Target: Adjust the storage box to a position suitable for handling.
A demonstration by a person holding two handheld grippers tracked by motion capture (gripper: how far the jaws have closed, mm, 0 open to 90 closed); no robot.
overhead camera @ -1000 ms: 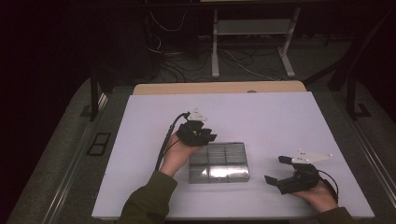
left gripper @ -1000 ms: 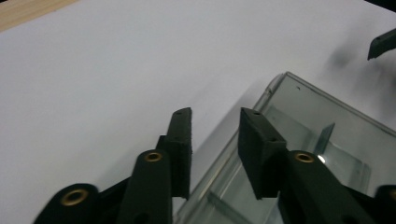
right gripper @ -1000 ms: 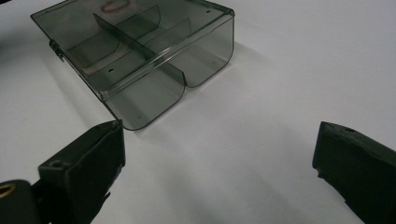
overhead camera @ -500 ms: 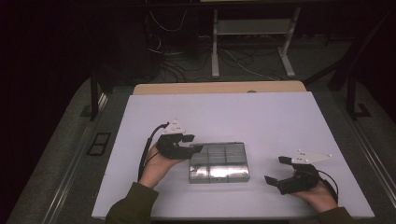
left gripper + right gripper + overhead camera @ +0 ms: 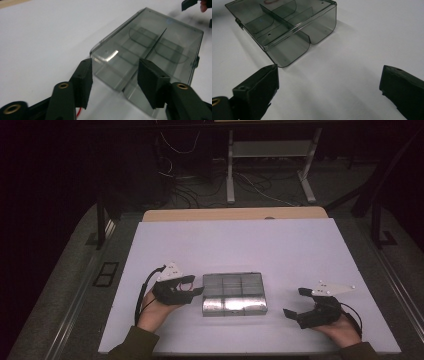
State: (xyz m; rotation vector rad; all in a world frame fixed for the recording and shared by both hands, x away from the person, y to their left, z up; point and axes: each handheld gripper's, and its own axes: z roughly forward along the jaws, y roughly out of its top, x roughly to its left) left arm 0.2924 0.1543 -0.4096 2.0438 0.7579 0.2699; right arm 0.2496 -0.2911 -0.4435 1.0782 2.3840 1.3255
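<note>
Left hand-held gripper (image 5: 196, 291) slid from behind organizer box (image 5: 233, 293) to its left side.

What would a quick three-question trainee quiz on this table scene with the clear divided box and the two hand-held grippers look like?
1. True or false: the smoky clear box lies on the white table between the two grippers.
2. Which gripper is closer to the box: A the left gripper, B the right gripper?
3. Fill in: the right gripper's jaws stand wide ____ with bare table between them.

Key
1. True.
2. A. The left gripper's jaws reach the box's end, one on either side of a corner in the left gripper view; whether the pads press on it I cannot tell. The right gripper is well apart from the box.
3. Open.
</note>
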